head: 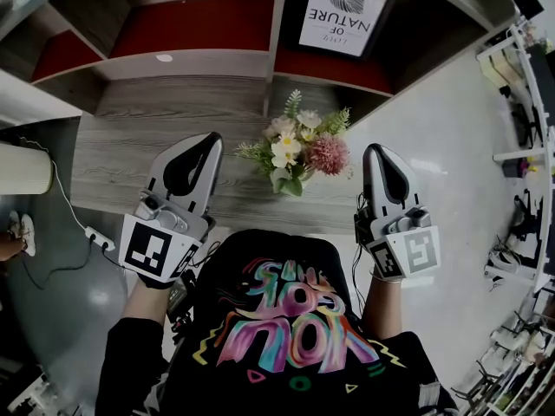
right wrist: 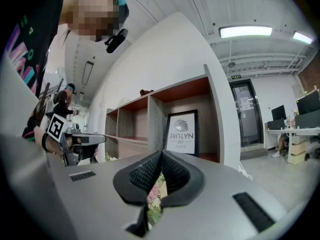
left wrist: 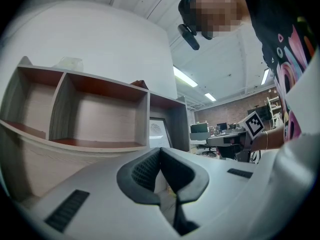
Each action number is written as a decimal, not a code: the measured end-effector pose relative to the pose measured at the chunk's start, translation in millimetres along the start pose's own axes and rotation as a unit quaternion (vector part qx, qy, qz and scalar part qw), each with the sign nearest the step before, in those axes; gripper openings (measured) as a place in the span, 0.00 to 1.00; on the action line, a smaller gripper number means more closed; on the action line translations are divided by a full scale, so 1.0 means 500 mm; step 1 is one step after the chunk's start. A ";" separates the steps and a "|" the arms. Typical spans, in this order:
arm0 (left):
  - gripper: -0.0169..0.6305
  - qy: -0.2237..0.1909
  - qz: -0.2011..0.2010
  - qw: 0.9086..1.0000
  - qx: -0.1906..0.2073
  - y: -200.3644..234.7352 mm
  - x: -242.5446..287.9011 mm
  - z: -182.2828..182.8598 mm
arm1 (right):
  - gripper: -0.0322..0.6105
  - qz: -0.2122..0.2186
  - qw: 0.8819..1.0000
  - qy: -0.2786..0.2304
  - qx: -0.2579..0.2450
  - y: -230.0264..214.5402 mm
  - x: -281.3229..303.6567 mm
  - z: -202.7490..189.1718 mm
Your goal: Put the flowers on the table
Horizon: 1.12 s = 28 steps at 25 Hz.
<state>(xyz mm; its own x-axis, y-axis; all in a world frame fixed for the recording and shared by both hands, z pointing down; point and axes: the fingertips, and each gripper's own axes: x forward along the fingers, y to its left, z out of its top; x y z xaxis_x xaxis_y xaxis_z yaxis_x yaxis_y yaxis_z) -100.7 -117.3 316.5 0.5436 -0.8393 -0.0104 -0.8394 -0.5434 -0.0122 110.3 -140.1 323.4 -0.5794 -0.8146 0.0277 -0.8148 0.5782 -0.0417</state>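
A small bunch of flowers [head: 297,150], white, pink and green, stands on the grey wooden table [head: 147,154] near its front edge. My left gripper [head: 211,139] hovers just left of the flowers, its jaws shut with nothing between them. To the flowers' right is my right gripper [head: 375,149], also shut and empty. In the right gripper view the closed jaws [right wrist: 161,154] point at a framed print, and a bit of the flowers [right wrist: 154,194] shows below them. The left gripper view shows its closed jaws [left wrist: 160,150] facing the shelf unit.
A shelf unit [head: 191,33] with red-lined compartments stands behind the table, and a framed print [head: 345,9] leans in its right bay. A power strip with cable [head: 98,237] lies on the floor at left beside a white cylinder [head: 22,168]. Racks [head: 525,146] line the right side.
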 end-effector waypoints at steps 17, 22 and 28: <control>0.06 0.002 0.001 1.000 -0.001 -0.005 -0.002 -0.008 | 0.07 0.008 1.000 0.007 0.003 0.006 -0.002 -0.015; 0.06 0.002 0.007 1.000 -0.005 -0.003 -0.005 -0.010 | 0.07 0.008 1.000 0.007 0.014 0.014 0.004 -0.014; 0.06 0.008 0.008 1.000 -0.001 -0.004 -0.007 -0.015 | 0.07 0.008 1.000 0.013 0.010 0.012 0.001 -0.018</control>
<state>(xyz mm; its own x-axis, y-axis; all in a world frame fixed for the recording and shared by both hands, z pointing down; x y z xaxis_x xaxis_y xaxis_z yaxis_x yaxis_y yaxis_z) -101.0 -113.5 324.2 0.5301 -0.8479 0.0047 -0.8479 -0.5301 -0.0102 105.0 -136.6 332.3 -0.5922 -0.8040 0.0531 -0.8056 0.5893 -0.0618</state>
